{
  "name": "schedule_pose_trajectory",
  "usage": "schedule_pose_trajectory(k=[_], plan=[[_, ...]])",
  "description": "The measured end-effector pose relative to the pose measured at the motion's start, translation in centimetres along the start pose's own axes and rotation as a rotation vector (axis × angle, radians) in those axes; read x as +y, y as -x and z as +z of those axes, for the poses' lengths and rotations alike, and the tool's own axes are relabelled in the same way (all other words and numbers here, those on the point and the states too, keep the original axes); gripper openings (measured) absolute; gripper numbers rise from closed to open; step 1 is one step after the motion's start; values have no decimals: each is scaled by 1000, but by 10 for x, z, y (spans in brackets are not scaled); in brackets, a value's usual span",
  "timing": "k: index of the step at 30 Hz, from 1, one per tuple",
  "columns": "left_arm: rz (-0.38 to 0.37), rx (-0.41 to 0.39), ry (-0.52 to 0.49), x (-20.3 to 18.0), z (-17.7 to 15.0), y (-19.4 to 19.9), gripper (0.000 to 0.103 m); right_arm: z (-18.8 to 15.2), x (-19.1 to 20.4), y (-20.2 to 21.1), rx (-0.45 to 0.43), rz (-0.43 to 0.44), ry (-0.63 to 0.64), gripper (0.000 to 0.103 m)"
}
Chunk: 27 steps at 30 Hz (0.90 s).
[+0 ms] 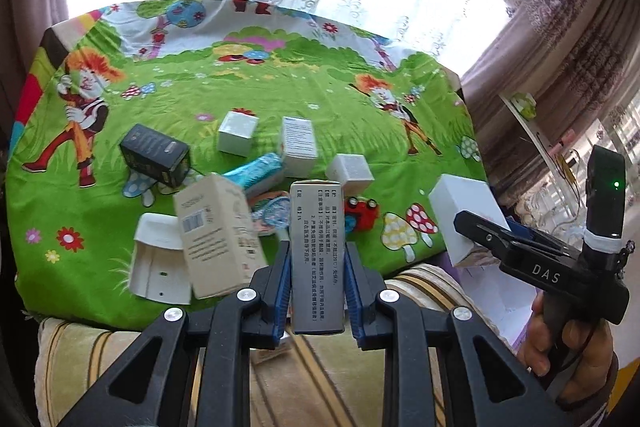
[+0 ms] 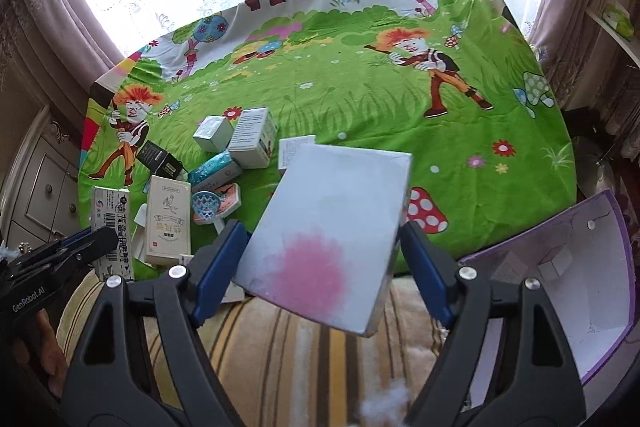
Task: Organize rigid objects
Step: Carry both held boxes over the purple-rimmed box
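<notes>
My left gripper (image 1: 317,259) is shut on a narrow grey box with printed text (image 1: 316,251), held above the table's near edge; it also shows in the right wrist view (image 2: 110,227). My right gripper (image 2: 320,251) is shut on a large white box with a pink blotch (image 2: 328,227), tilted above the near edge; it appears at the right of the left wrist view (image 1: 464,215). Several small boxes lie on the green cartoon tablecloth (image 1: 280,87): a black box (image 1: 154,155), a beige box (image 1: 218,235), white boxes (image 1: 237,133), a teal packet (image 1: 256,173).
An open purple-edged white container (image 2: 560,287) stands at the near right of the table with a small white cube (image 2: 554,263) inside. A red toy car (image 1: 362,213) sits behind the grey box. A striped cushion (image 2: 300,355) lies below. Curtains and a window are behind the table.
</notes>
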State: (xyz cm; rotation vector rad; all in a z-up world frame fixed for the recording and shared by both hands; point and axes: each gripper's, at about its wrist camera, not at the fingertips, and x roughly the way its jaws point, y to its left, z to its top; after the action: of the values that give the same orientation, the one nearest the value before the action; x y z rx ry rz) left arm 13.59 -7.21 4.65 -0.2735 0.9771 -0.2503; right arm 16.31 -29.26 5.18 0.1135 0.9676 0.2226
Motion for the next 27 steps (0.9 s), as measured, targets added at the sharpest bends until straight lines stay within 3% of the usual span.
schedule_pose_trajectory(k=[1,3,10,16,17,19,20,21,24,27], plan=[[-23,14,-13,-10,0,-4,26,-2,-7,3,-1,-7,-4,79],[-66,47,-43,-29,-1,-14,26,-5,-22,8,16,-3,-28,57],[-164,136,-165,-101,-4,-46,26,-21,-66,20,16,-35,-84,53],[-175,168,-180,-124,-1,-63,26,-30,-103,17,33,-46,-175,52],[-178,167,-172,-123,0,-64,26,-29,-106,15,39,-55,-190,53],[-176,151,-149,-118,4,-62,26,-26,-101,12,42,-56,-174,73],[-171,143,-135,-114,7,-61,26,-24,-95,10,33,-47,-141,90],[-165,135,-120,-110,9,-60,26,-21,-87,7,25,-40,-93,97],[-150,114,-83,-98,15,-55,26,-7,-69,-18,92,-96,30,98],[-138,95,-66,-89,17,-50,26,5,-65,-50,161,-87,20,98]])
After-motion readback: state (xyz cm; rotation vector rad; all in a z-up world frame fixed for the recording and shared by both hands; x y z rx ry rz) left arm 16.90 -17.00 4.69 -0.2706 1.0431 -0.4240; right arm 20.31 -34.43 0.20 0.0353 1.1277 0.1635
